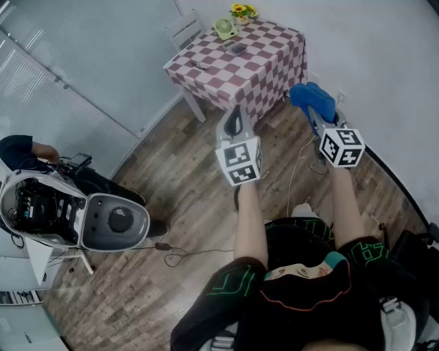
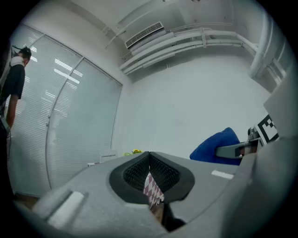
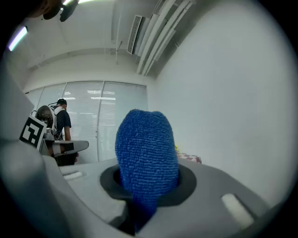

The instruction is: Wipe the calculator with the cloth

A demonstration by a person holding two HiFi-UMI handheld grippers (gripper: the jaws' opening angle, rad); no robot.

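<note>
Black shorts [image 1: 295, 288] with thin green line work fill the bottom of the head view, and two bare forearms reach forward from them. Each forearm ends in a cube that bears black-and-white square marker patterns.

The left gripper [image 1: 237, 110] points towards the table; in its own view [image 2: 149, 155] the jaws meet at their tips with nothing between them, and a sliver of checked pattern shows through the slit below. The right gripper [image 1: 314, 115] stands just beside it, slightly further forward. Its jaws are clamped on the blue cloth [image 1: 312, 98], whose looped pile rises upright as a rounded bundle out of the jaws in the right gripper view [image 3: 146, 153].

Below both lies a wood-plank floor [image 1: 185, 171] crossed by a white cable [image 1: 295, 171]. At the left a person [image 1: 20, 151] in a dark top bends over a white open-shelled machine [image 1: 113, 219].

Further off stands a table [image 1: 271, 65] under a maroon-and-white checked cover, well apart from both grippers. The calculator [image 1: 237, 49] lies flat on its far half as a small dark patch; it is too small to tell its long axis or which way it faces. A small dark object [image 1: 200, 66] rests near the table's left edge. A pale green item [image 1: 224, 28] and yellow flowers [image 1: 241, 10] sit at the far edge, with a white chair [image 1: 184, 29] beside them.
</note>
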